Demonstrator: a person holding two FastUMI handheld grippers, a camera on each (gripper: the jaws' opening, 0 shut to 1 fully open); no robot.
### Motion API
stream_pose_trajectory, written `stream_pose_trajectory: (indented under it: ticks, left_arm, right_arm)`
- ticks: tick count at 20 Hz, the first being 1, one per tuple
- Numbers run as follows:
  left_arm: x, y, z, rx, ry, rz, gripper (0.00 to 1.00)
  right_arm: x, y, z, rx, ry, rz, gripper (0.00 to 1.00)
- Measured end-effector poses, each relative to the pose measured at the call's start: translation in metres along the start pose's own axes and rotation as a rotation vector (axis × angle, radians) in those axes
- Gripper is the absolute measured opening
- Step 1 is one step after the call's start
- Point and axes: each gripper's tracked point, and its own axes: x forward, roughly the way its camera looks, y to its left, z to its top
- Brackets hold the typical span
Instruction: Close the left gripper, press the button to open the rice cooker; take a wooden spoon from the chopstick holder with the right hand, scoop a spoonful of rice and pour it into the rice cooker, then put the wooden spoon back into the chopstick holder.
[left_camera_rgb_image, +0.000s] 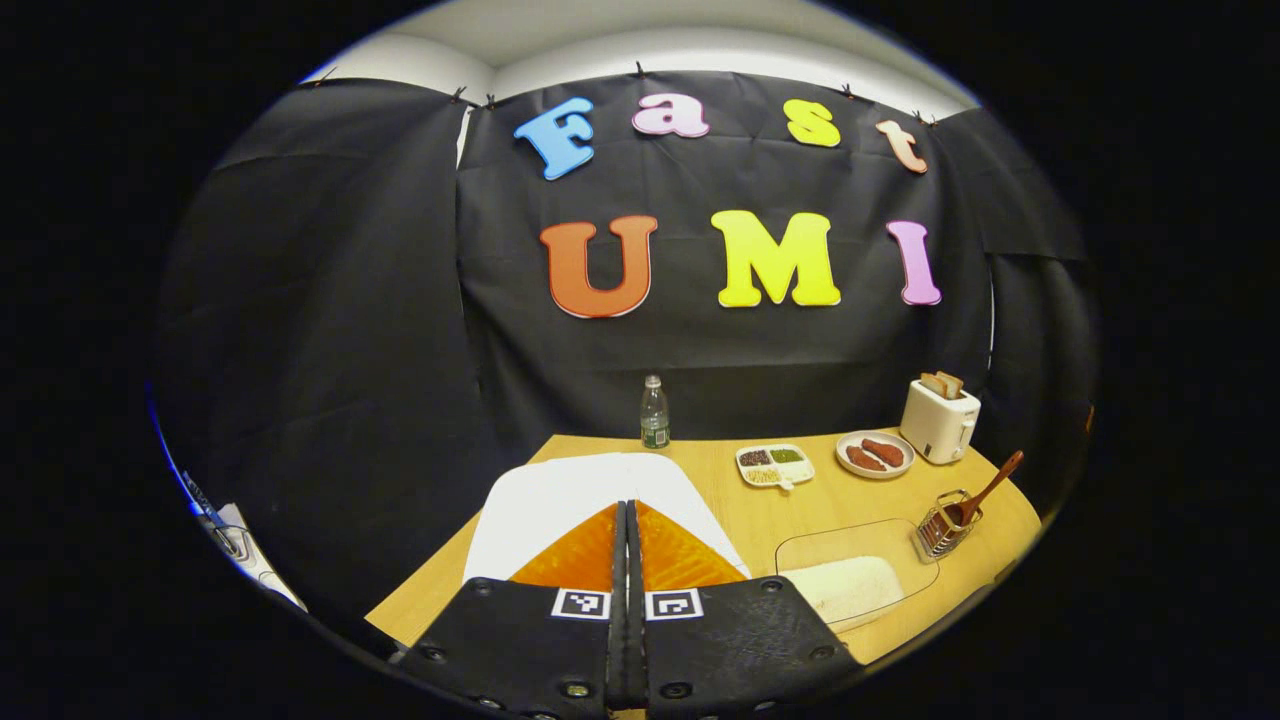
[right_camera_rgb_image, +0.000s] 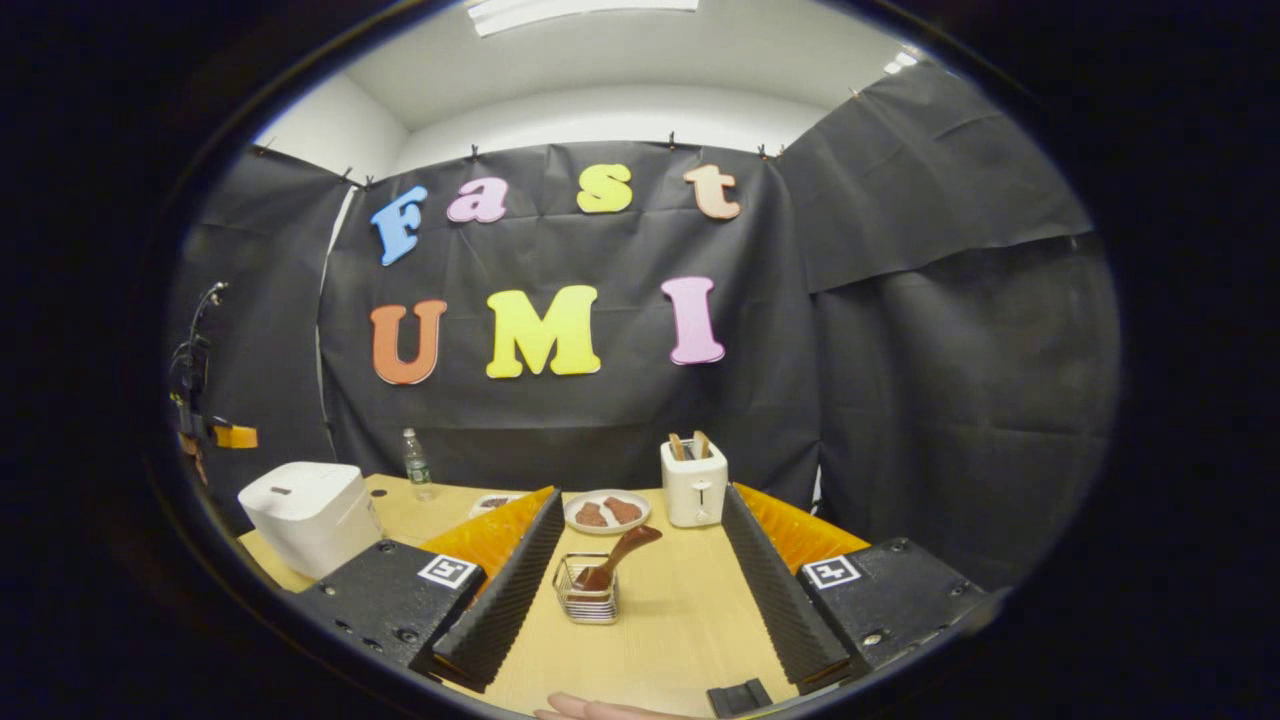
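The white rice cooker (left_camera_rgb_image: 560, 500) lies with its lid down, right under and ahead of my left gripper (left_camera_rgb_image: 630, 506), whose jaws are pressed together with nothing between them. In the right gripper view the rice cooker (right_camera_rgb_image: 305, 515) stands at the left of the table. A wire chopstick holder (right_camera_rgb_image: 587, 592) holds the wooden spoon (right_camera_rgb_image: 622, 553), leaning right, a short way ahead between the spread fingers of my right gripper (right_camera_rgb_image: 640, 500), which is open. From the left gripper view, the chopstick holder (left_camera_rgb_image: 945, 527) and spoon (left_camera_rgb_image: 992, 485) are at the far right. A clear tray of rice (left_camera_rgb_image: 850, 585) lies beside them.
At the back of the wooden table (left_camera_rgb_image: 730, 505) stand a plastic bottle (left_camera_rgb_image: 654, 412), a divided snack dish (left_camera_rgb_image: 774, 465), a plate of sausages (left_camera_rgb_image: 874, 454) and a white toaster (left_camera_rgb_image: 938, 418) with bread. A hand (right_camera_rgb_image: 600, 710) shows at the bottom edge of the right gripper view.
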Motion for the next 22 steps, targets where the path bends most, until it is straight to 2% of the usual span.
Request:
stream_pose_trajectory:
  ticks: [3, 9, 14, 15, 16, 22]
  left_arm:
    - [0.022, 0.010, -0.023, -0.023, 0.091, 0.019, 0.00]
    - [0.045, 0.021, -0.060, -0.118, 0.241, 0.007, 0.00]
    - [0.039, 0.021, -0.065, -0.106, 0.252, 0.003, 0.00]
    - [0.037, 0.021, -0.067, -0.098, 0.260, 0.002, 0.08]
    - [0.038, 0.022, -0.066, -0.084, 0.254, 0.001, 0.00]
    - [0.042, 0.024, -0.068, -0.095, 0.242, 0.007, 0.00]
  right_arm:
    - [0.004, -0.004, -0.006, -0.020, 0.000, -0.006, 1.00]
    - [0.008, -0.002, -0.014, -0.008, 0.010, 0.009, 1.00]
    - [0.011, -0.005, -0.022, -0.006, 0.021, 0.001, 1.00]
    - [0.012, -0.004, -0.024, -0.005, 0.025, 0.004, 1.00]
    - [0.011, -0.002, -0.025, -0.003, 0.027, 0.006, 1.00]
    - [0.007, 0.003, -0.040, -0.009, 0.061, 0.016, 1.00]
